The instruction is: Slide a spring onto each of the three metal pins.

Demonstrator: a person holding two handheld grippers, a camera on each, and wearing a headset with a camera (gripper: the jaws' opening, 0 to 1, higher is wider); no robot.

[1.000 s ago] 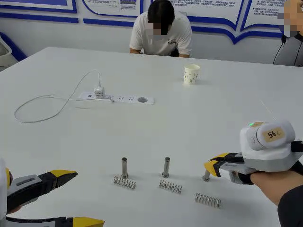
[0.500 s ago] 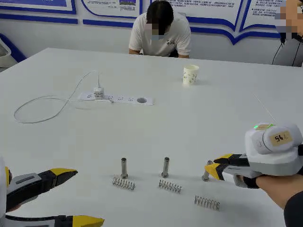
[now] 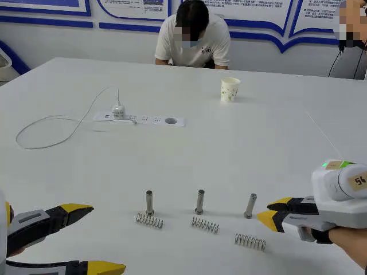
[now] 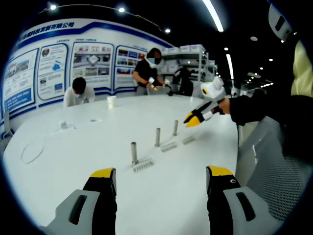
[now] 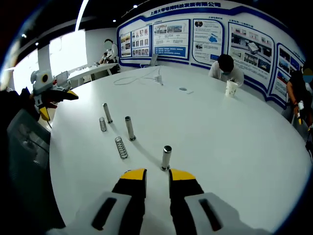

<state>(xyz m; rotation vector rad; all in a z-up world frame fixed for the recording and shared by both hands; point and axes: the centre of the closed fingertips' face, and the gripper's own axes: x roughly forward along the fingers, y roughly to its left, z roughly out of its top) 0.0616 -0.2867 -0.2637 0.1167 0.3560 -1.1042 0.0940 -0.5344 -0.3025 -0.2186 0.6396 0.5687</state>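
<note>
1. The left gripper (image 3: 108,238) hovered low over the near left corner of the white table (image 3: 229,143). Its yellow-tipped jaws were spread wide, with nothing between them. In the left gripper view the row of pins stood well ahead of the gripper's tips.
2. The left pin (image 3: 149,203) stood upright on the table. The left spring (image 3: 149,220) lay flat just beside its base, on the person's side.
3. The middle pin (image 3: 200,201) also stood upright and bare. The middle spring (image 3: 205,225) lay on its side just in front of it.
4. The right pin (image 3: 250,205) stood upright. The right spring (image 3: 250,242) lay flat a little farther from its pin than the other two springs lay from theirs.
5. The right gripper (image 3: 274,210) was held near the right pin, pointing at it without touching it. Its jaws were parted by only a narrow gap and held nothing. In the right gripper view that pin stood just beyond the tips.
6. Across the far side of the table lay a looped white cable (image 3: 51,123) and a power strip (image 3: 140,119). A seated person (image 3: 192,40) was at the far edge, and a paper cup (image 3: 230,90) stood to the right.
</note>
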